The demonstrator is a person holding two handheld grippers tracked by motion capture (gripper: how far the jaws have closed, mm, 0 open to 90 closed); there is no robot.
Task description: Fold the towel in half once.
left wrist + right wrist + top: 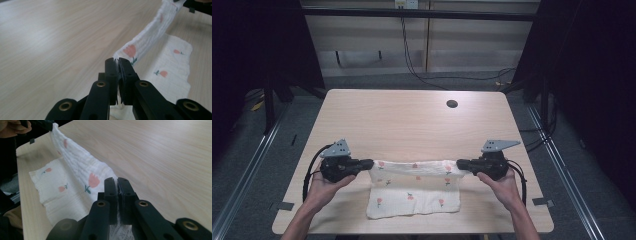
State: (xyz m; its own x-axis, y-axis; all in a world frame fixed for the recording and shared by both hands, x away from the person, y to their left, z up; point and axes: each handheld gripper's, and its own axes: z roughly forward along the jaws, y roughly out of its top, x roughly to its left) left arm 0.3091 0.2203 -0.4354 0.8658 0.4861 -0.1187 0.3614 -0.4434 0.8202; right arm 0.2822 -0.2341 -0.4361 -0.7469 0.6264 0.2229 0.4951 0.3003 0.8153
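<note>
My left gripper [117,61] jaws are clamping one corner of the white tulip-print cloth [414,192], and my right gripper [117,181] jaws are pinching the opposite corner of the same edge, both pairs shut tight on fabric w/ just a sliver poking out past the tips. I'm holding that far edge lifted and stretched btwn the two grippers, so it's bunching into a taut band; the rest of the cloth is draping down and lying flat on the desk [412,120], near my front edge.

Risk, as I judge it: each bite is thin, so pulling my hands further apart could be yanking a corner free, and the fold would be collapsing. Uneven hand travel would be skewing the fold, leaving edges misaligned. Dragging low could be rucking the flat part.

The cloth's long axis is running left-right across the desk, parallel to its front edge, the held edge pointing away from me.
</note>
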